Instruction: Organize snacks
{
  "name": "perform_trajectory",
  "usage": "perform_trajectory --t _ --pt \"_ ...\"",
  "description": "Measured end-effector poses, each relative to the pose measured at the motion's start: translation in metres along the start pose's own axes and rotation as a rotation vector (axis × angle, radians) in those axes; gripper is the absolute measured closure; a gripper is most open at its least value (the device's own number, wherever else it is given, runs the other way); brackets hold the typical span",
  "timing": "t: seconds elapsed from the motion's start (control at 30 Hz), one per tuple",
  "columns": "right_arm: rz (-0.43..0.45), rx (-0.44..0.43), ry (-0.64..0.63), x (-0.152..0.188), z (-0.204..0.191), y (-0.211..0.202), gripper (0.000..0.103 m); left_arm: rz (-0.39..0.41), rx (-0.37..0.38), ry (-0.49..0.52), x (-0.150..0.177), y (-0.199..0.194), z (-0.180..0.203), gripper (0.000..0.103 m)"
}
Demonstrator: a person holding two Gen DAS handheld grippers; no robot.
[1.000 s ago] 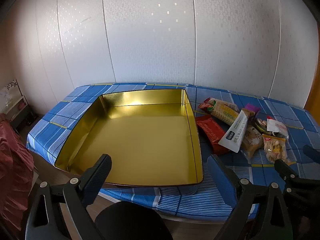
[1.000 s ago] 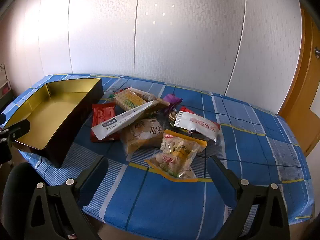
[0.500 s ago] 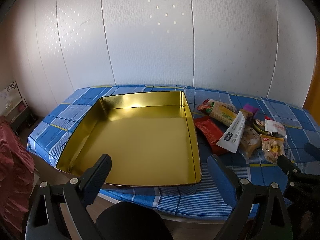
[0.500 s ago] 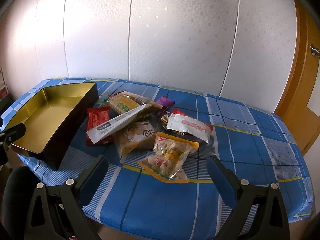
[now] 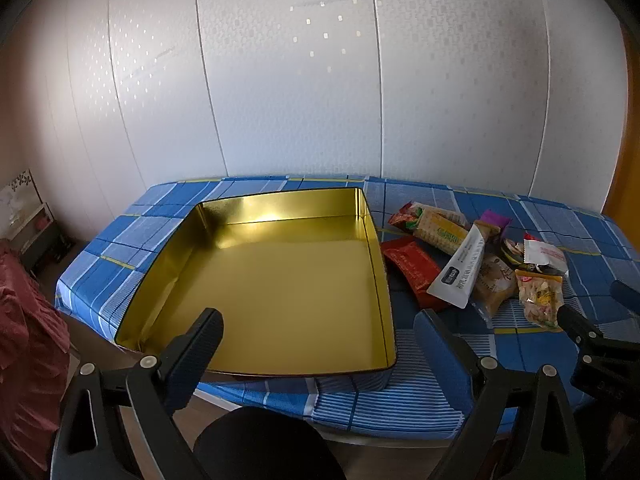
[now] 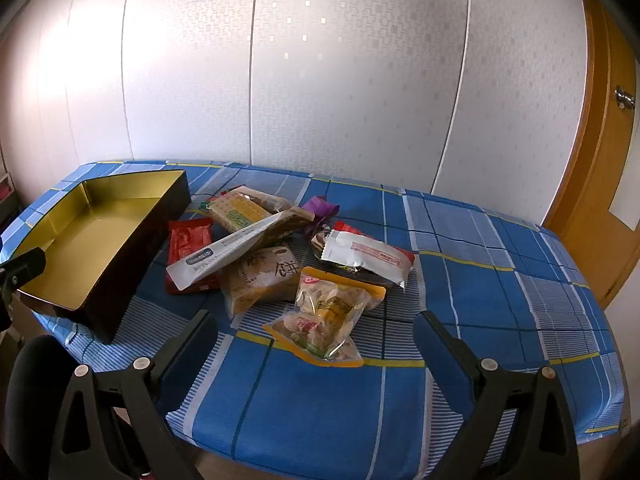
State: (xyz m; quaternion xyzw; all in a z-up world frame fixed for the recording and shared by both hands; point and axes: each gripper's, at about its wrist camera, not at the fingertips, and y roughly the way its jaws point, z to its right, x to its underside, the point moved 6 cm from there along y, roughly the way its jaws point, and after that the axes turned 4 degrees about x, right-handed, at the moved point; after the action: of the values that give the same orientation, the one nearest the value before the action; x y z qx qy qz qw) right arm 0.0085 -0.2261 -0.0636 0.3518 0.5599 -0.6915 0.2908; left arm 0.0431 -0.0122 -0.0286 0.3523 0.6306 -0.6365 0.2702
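Beside one tin (image 6: 168,190), perhaps eight snack packets (image 6: 256,276).

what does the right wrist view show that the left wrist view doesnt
Only the right wrist view shows the wooden door with its knob at the right edge, and the dark outer wall of the tin.

Only the left wrist view shows the red cloth at the left and the shelf unit in the corner, plus the tin's whole gold floor.

Both show the tin, the snack pile with the long white packet, the blue checked tablecloth, the white panelled wall, and an open gripper holding nothing.
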Motion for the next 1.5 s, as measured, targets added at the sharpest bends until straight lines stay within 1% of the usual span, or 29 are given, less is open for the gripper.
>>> perform_trajectory --t 0.9,1.33,1.5 --pt "0.006 0.003 0.025 0.001 0.008 0.000 0.003 0.010 0.007 0.045 -0.006 -0.003 0.013 0.006" --pt "0.005 0.006 0.045 0.004 0.016 0.002 0.003 0.001 0.018 0.071 -0.007 -0.001 0.020 0.006" --pt "0.001 0.007 0.063 0.006 0.022 0.005 0.003 -0.015 0.036 0.092 -0.006 0.004 0.027 0.006"
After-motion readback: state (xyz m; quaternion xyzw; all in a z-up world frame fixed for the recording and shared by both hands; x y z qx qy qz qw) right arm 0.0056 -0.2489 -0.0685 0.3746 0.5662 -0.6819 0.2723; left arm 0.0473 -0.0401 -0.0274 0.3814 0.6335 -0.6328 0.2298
